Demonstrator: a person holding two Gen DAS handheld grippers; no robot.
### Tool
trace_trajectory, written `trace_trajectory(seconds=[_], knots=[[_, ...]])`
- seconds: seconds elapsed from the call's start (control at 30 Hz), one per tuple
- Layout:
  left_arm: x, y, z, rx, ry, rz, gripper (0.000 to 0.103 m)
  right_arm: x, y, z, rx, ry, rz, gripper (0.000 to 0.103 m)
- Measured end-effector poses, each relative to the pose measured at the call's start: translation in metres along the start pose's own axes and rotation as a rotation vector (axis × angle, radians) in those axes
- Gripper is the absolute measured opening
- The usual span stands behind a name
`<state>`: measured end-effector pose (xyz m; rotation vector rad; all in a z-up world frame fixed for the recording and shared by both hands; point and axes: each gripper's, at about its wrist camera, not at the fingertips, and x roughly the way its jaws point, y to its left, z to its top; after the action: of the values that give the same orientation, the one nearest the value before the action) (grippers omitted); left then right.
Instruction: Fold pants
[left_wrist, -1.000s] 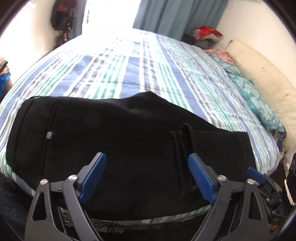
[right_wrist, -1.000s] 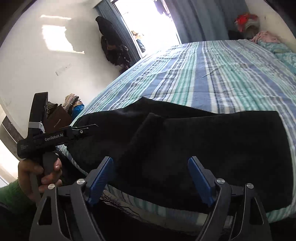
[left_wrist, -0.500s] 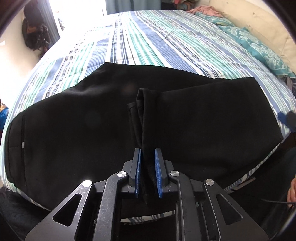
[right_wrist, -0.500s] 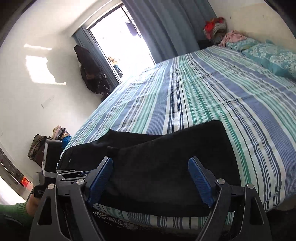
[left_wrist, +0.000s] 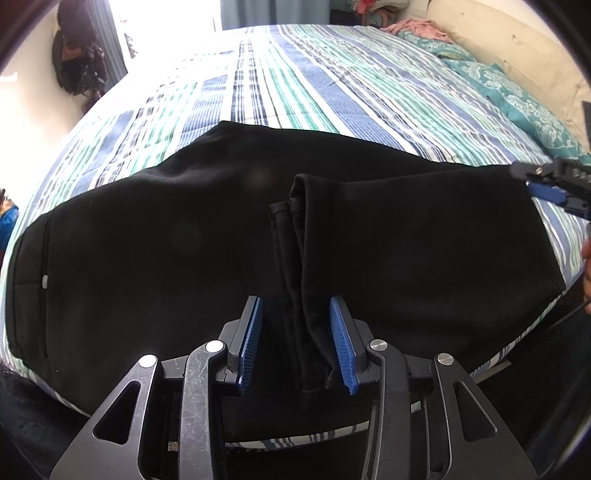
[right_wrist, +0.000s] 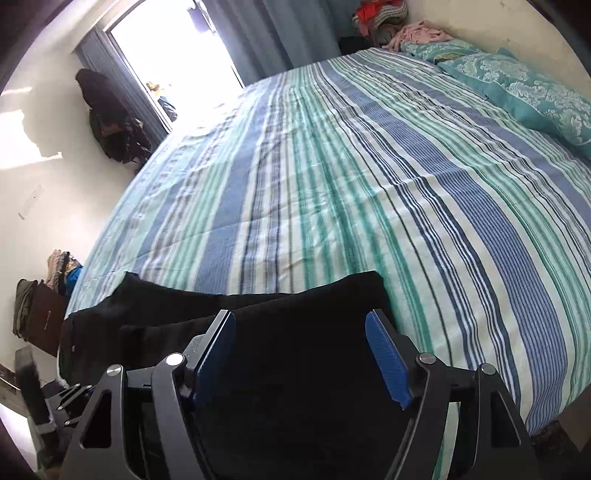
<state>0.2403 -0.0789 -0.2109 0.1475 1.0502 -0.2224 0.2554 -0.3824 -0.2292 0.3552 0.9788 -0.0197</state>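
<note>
- While the left wrist view looks down its own fingers, the left gripper (left_wrist: 295, 343) shows its blue pads parted, with the bunched hem of the pants (left_wrist: 184, 240) standing up between them; neither pad visibly presses the cloth, so the jaws read as partly spread, not clamped.
- Black and folded over on itself, the garment lies across the near edge of the striped bed (left_wrist: 332, 85), waistband end to the left with a small pale button (left_wrist: 44, 281) showing.
- A raised ridge of folded fabric runs from the gripper's gap away toward the middle of the pants.
- At the far right edge, the right gripper (left_wrist: 546, 184) pokes in over the pants' right end, blue pad visible, with a sliver of skin just below it.
- Beyond, teal patterned pillows (left_wrist: 517, 99) lie along a cream headboard (left_wrist: 517, 40), and dark bags (left_wrist: 74, 62) hang on the wall at upper left.
- Over to the right wrist view: the right gripper (right_wrist: 301, 358) is wide open, pads well apart, hovering over the right end of the pants (right_wrist: 295, 306) with black cloth filling the gap beneath; whether it touches cannot be told.
- Striped bedding (right_wrist: 369, 166) stretches bare ahead of the pants to the pillows (right_wrist: 535, 88).
- A bright doorway (right_wrist: 177, 48) with blue-grey curtains (right_wrist: 288, 29) glares at the top, clothes are heaped in the far corner (right_wrist: 384, 14), and more clutter sits at the left by the wall (right_wrist: 40, 302).
- Part of the left gripper's dark frame (right_wrist: 55, 406) peeks in at lower left.
</note>
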Motion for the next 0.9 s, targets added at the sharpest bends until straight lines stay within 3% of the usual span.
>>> trace_trajectory(seconds=[0.1,0.13,0.2,0.33,0.43,0.5,0.53,0.6,0.63,0.67,0.7,0.8,0.9], knots=[[0.001,0.000,0.000,-0.001,0.000,0.002,0.043,0.048,-0.021,-0.008,0.005,0.156,-0.069,0.076],[0.001,0.000,0.000,0.000,-0.001,0.001,0.043,0.045,-0.020,-0.010,-0.027,0.116,-0.091,0.085],[0.000,0.002,-0.001,-0.004,-0.001,-0.006,0.044,0.036,-0.018,-0.013,-0.028,0.121,-0.100,0.083],[0.001,0.002,-0.001,-0.011,0.000,-0.008,0.044,-0.017,-0.001,-0.034,-0.059,-0.025,-0.113,0.082],[0.001,0.003,-0.001,-0.015,0.001,-0.011,0.044,-0.051,0.024,-0.066,-0.112,-0.114,-0.066,0.083],[0.001,0.003,0.000,-0.022,0.004,-0.016,0.045,-0.050,0.038,-0.087,-0.157,-0.123,-0.034,0.085],[0.001,0.003,0.000,-0.023,0.004,-0.016,0.046,-0.042,0.045,-0.098,-0.186,-0.088,-0.024,0.088],[0.001,0.005,-0.001,-0.025,0.001,-0.014,0.053,-0.007,0.050,-0.109,-0.221,0.067,-0.030,0.089],[0.001,0.007,-0.002,-0.033,-0.003,-0.019,0.062,-0.001,0.052,-0.112,-0.241,0.076,-0.049,0.090],[0.000,0.011,-0.003,-0.052,-0.004,-0.037,0.077,-0.005,0.055,-0.111,-0.260,0.044,-0.052,0.090],[-0.001,0.016,-0.004,-0.081,-0.004,-0.065,0.082,-0.008,0.057,-0.108,-0.267,0.034,-0.048,0.090],[-0.008,0.029,-0.007,-0.150,-0.030,-0.119,0.084,-0.025,0.058,-0.106,-0.261,-0.061,-0.015,0.090],[-0.016,0.034,-0.003,-0.167,-0.065,-0.096,0.084,-0.037,0.060,-0.105,-0.255,-0.142,-0.003,0.097]])
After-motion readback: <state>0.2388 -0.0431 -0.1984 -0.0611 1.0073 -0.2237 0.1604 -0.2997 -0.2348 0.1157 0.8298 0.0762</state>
